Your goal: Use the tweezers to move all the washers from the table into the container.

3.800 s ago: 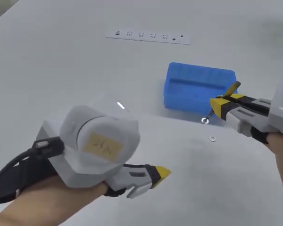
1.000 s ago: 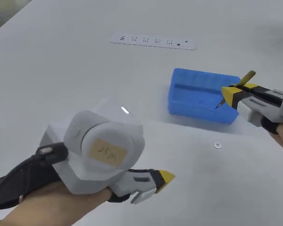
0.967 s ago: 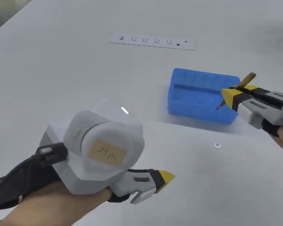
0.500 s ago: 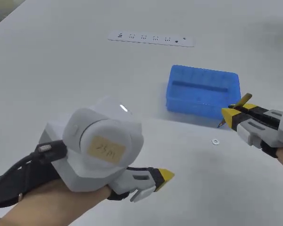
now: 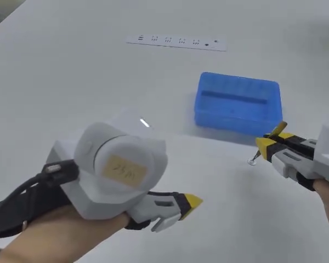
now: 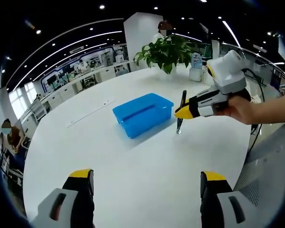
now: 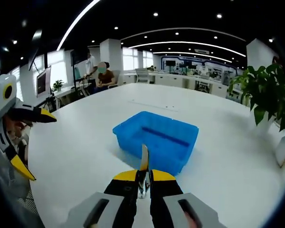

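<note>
A small metal washer (image 5: 251,161) lies on the white table (image 5: 98,71), in front of the blue container (image 5: 238,104). My right gripper (image 5: 266,144) is shut on the tweezers (image 5: 275,132), which slant down so their tip meets the washer. Whether the tip grips it I cannot tell. In the right gripper view the tweezers (image 7: 144,163) stick out between the shut jaws of the right gripper (image 7: 143,176) towards the container (image 7: 156,135). My left gripper (image 6: 146,175) is open and holds nothing. It hovers at the near left (image 5: 186,204), well away from the washer.
A white power strip (image 5: 176,41) lies at the far side of the table. A potted plant (image 6: 167,51) stands beyond the table's end. The left gripper (image 7: 19,142) enters the right gripper view from the left. People sit at desks (image 7: 102,76) in the background.
The right gripper has come down from over the container's right end to the table in front of it, bringing the tweezers' tip to the washer. The left gripper has stayed put.
</note>
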Motion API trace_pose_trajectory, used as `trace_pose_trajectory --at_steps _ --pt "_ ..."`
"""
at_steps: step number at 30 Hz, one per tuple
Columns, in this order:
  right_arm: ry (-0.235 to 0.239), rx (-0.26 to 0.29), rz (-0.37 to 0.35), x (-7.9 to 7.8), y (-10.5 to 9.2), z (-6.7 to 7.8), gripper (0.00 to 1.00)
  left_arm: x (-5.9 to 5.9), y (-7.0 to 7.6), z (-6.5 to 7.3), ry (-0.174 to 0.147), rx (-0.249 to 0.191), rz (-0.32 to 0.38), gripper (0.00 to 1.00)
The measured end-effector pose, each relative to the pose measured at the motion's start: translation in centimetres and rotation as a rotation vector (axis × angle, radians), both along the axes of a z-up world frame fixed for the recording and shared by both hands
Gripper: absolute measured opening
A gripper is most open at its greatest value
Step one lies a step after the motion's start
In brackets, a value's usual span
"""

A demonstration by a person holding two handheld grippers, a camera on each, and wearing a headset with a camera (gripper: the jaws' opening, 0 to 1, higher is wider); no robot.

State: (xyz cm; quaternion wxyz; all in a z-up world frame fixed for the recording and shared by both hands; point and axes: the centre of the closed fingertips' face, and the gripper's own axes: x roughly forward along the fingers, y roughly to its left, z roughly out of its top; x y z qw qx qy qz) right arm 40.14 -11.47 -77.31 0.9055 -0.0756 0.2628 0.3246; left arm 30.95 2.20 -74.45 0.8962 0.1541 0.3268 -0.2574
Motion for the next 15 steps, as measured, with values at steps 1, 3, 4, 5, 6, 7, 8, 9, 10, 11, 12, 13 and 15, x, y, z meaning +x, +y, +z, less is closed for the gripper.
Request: trace_pose_trajectory --at_steps 1,3,4,5,6,7,8,9,10,11,12,13,15 --pt "0.002 0.001 0.001 -0.01 0.03 -0.06 0.05 -0.01 -0.02 0.01 0.0 -0.001 0.0 0.96" --pt "-0.005 -0.006 0.006 -0.06 0.05 -0.09 0.05 -0.03 0.0 -0.03 0.001 0.0 0.001 0.95" --pt "-0.005 -0.01 0.006 -0.06 0.04 -0.08 0.05 -0.05 0.01 -0.06 0.002 0.002 0.0 0.95" --pt "-0.007 -0.009 0.006 -0.06 0.05 -0.06 0.05 -0.05 0.01 -0.08 0.002 0.004 0.0 0.95" --pt "-0.007 -0.01 0.006 -0.09 0.04 -0.05 0.05 -0.05 0.01 -0.07 0.002 0.004 0.0 0.95" --pt "-0.008 -0.011 0.005 -0.08 -0.01 -0.04 0.05 -0.03 0.01 -0.08 0.002 0.003 0.0 0.95" --pt "-0.01 -0.012 0.003 -0.05 -0.07 -0.01 0.05 -0.01 -0.02 -0.07 0.001 0.002 0.0 0.95" --pt "-0.01 -0.01 0.002 -0.04 -0.11 0.01 0.05 0.0 -0.02 -0.05 0.001 0.002 0.0 0.95" --pt "-0.007 -0.01 0.001 -0.04 -0.13 -0.04 0.05 0.02 -0.03 -0.04 0.001 0.004 -0.002 0.95" --pt "-0.011 -0.005 0.0 -0.01 -0.15 -0.02 0.05 0.03 -0.04 -0.03 0.0 0.004 -0.002 0.95" --pt "-0.009 -0.003 -0.001 0.01 -0.16 -0.01 0.05 0.05 -0.06 -0.02 0.0 0.004 -0.004 0.95" --pt "-0.007 -0.002 -0.001 0.01 -0.16 -0.01 0.05 0.06 -0.07 -0.03 0.001 0.004 -0.004 0.95" --pt "-0.006 -0.002 0.0 0.0 -0.12 0.0 0.05 0.11 -0.1 0.01 -0.001 0.004 -0.004 0.95"
